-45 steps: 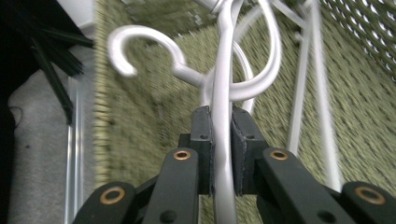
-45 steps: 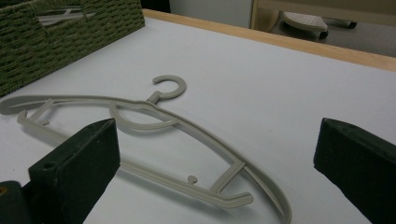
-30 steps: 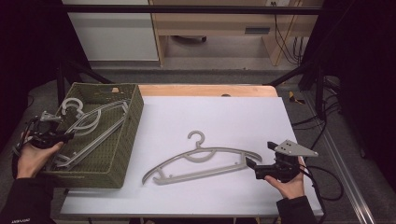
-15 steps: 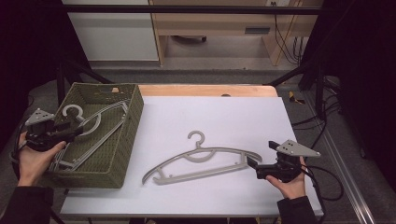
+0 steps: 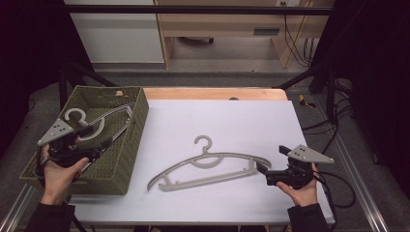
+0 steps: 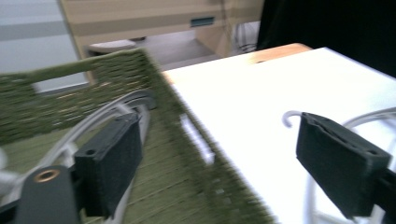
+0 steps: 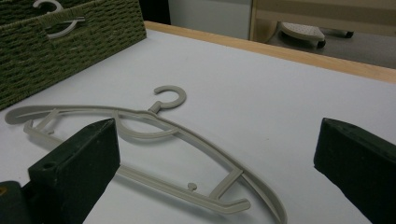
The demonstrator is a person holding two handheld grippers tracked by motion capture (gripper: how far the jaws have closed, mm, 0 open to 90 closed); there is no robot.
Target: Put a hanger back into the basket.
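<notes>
We are drawing our left gripper [image 5: 94,137] back from the basket [image 5: 126,164] at the desk's left edge, its jaws having just been opening wide and now empty, leaving one hanger [image 5: 104,121] inside. That drop looks done. Our right gripper [image 5: 263,170], jaws wide, is waiting by the second hanger [image 5: 208,166] mid-desk, likely next.

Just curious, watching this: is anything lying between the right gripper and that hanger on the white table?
Nothing visible. The right gripper sits open just off the end of the hanger, with bare white table between them. The basket stands off to the side.
</notes>
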